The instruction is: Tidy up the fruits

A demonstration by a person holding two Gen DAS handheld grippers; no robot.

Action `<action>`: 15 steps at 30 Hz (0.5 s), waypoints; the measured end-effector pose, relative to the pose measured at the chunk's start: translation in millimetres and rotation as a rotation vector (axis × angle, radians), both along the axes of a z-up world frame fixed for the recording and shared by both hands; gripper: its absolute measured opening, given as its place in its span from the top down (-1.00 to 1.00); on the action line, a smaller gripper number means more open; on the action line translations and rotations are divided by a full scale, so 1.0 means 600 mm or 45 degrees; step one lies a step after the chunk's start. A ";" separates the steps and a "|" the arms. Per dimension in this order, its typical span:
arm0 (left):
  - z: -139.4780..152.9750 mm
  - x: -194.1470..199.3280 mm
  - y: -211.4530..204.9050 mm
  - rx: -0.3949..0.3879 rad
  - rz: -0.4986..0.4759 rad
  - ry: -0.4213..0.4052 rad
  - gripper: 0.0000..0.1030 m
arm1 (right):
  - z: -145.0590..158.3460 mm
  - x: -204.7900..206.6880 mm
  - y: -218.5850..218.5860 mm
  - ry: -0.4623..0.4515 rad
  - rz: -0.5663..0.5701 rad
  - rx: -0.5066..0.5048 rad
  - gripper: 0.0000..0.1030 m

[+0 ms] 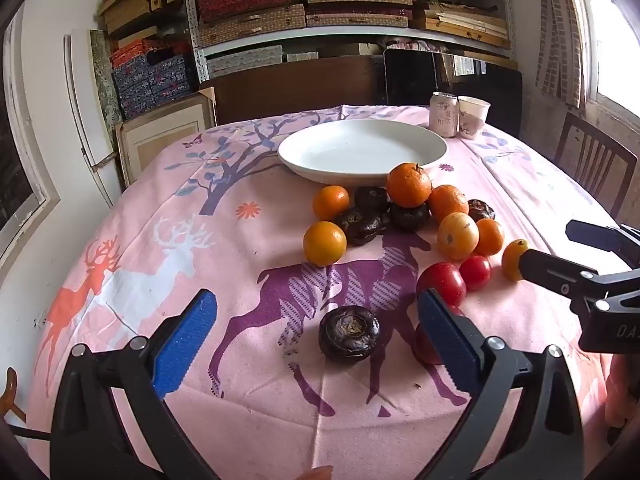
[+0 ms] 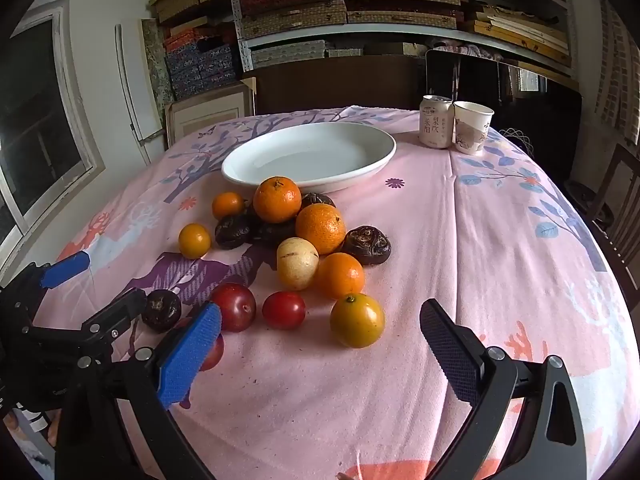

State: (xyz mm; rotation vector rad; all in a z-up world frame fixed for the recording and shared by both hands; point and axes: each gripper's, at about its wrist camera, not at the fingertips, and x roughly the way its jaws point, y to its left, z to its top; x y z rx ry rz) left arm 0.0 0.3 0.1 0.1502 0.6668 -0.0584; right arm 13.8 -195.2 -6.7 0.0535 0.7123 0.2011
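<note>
The fruits lie loose on a pink tablecloth [image 2: 460, 240] printed with deer and trees: glossy orange mandarins [image 2: 277, 199], dark brown wrinkled fruit [image 2: 367, 245], red plum-like ones [image 2: 284, 309], one pale yellow fruit [image 2: 297, 263].

The left claw [image 1: 316, 344] gapes wide, holding nothing; a lone dark fruit [image 1: 349, 333] sits between its fingers, touching neither.

The right claw [image 2: 320, 344] is equally wide and empty, with a yellow-orange fruit [image 2: 357, 320] just ahead between its tips.

Beyond the pile, well ahead of both claws, sits a white plate [image 2: 248, 168], bare.

Farther right stand a can [image 2: 436, 126] with Chinese characters, too small to read surely, and a paper cup [image 2: 472, 132].
</note>
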 end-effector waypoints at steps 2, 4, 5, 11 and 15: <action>0.000 0.000 0.000 0.000 0.001 0.001 -0.92 | 0.000 0.000 -0.001 -0.001 0.001 0.005 -0.93; -0.001 0.001 -0.001 0.004 0.001 0.007 -0.92 | 0.000 0.000 0.000 0.004 -0.001 0.003 -0.93; 0.000 0.000 0.000 -0.003 -0.003 0.006 -0.92 | 0.000 -0.001 -0.002 0.000 0.001 0.010 -0.93; 0.000 0.000 0.000 -0.003 -0.002 0.010 -0.92 | -0.002 0.004 -0.010 0.005 0.001 0.015 -0.93; -0.005 0.001 -0.007 -0.003 -0.006 0.012 -0.92 | -0.002 -0.004 -0.003 0.003 0.006 0.019 -0.93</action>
